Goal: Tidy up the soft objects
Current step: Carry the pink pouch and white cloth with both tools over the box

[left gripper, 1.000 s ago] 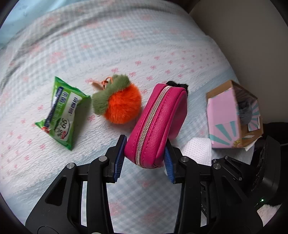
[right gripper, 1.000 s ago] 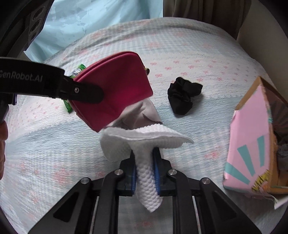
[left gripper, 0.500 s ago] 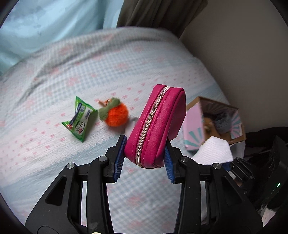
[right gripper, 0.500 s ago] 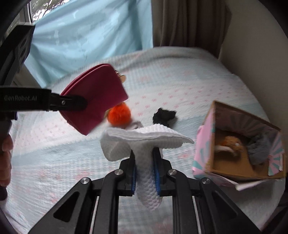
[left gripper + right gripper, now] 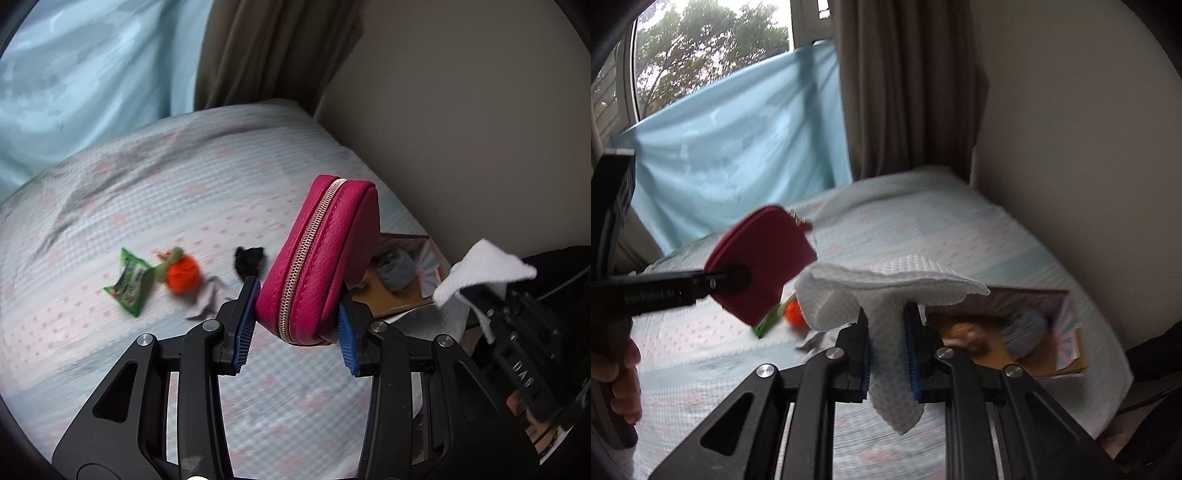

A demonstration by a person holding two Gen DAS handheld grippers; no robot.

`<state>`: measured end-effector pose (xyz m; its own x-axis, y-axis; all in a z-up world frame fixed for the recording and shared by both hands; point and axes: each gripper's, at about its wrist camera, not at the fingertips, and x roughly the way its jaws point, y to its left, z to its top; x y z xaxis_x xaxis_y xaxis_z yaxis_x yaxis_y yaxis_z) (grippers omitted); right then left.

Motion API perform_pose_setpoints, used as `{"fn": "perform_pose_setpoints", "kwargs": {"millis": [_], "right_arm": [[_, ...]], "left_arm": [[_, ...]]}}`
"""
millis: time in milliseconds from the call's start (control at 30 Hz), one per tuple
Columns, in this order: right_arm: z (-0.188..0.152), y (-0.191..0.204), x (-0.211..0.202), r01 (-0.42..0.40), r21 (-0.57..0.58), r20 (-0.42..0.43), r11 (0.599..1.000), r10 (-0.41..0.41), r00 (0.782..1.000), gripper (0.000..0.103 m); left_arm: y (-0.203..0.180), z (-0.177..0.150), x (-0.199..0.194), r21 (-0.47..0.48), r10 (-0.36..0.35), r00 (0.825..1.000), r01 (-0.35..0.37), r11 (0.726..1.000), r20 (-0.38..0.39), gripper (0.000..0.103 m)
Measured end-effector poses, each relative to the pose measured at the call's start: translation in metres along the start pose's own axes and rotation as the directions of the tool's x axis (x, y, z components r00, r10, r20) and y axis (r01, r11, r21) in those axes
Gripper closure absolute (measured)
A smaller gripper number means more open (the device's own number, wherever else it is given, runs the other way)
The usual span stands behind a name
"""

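Pink and zipped shut, the pouch [image 5: 319,258] sits squeezed between the blue pads [image 5: 244,321] of the left gripper [image 5: 295,328], held up in the air above the bed [image 5: 184,206]. Its gold zipper runs up the middle, facing the camera. From the right wrist view the same pouch [image 5: 761,266] shows side-on, off to the left, with a small gold pull at its top.

The right gripper [image 5: 889,354] is closed tight on a white bumpy cloth [image 5: 886,295]. The cloth flops out wide over the fingers and a strip hangs down below them.

Down on the bed lie a green packet [image 5: 129,282], a fluffy orange ball with a green top [image 5: 183,273], a black scrunchy thing [image 5: 249,260] and a small grey scrap [image 5: 210,295], all near each other and blurry.

By the wall sits an open pink box [image 5: 1067,332]. Inside it are a grey fuzzy thing [image 5: 1023,330] and an orange-brown one [image 5: 964,332].

Behind the bed hang a light blue sheet [image 5: 731,147] and a brown curtain [image 5: 905,85].
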<state>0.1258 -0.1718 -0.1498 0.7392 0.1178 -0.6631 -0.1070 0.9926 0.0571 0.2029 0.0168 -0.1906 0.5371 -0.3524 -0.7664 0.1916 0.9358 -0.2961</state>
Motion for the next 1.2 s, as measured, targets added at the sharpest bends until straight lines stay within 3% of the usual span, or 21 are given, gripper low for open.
{"fn": "perform_pose_setpoints", "kwargs": {"millis": [300,500,700,1000,1200], "right_arm": [[0.013,-0.080,-0.003,0.004,0.019,-0.029,1.000,-0.004,1.000,0.088],[0.010,-0.151,0.020,0.011,0.063,-0.118,0.998,-0.004,0.993,0.088],[0.000,-0.205,0.065,0.009,0.099,-0.231,0.995,0.014,0.973,0.088],[-0.021,-0.253,0.142,-0.011,0.145,-0.376,0.989,0.065,0.924,0.088],[-0.037,-0.263,0.174,-0.026,0.175,-0.448,0.984,0.104,0.888,0.088]], "left_arm": [[-0.087,0.001,0.041,0.009,0.006,1.000,-0.005,1.000,-0.025,0.067],[-0.140,0.003,0.100,-0.024,0.007,0.995,-0.009,1.000,-0.097,0.067],[-0.184,0.002,0.173,-0.021,0.031,0.984,-0.036,0.999,-0.175,0.067],[-0.199,-0.009,0.259,0.050,0.109,0.954,-0.099,0.994,-0.279,0.069],[-0.192,-0.013,0.281,0.093,0.136,0.931,-0.111,0.989,-0.337,0.070]]}}
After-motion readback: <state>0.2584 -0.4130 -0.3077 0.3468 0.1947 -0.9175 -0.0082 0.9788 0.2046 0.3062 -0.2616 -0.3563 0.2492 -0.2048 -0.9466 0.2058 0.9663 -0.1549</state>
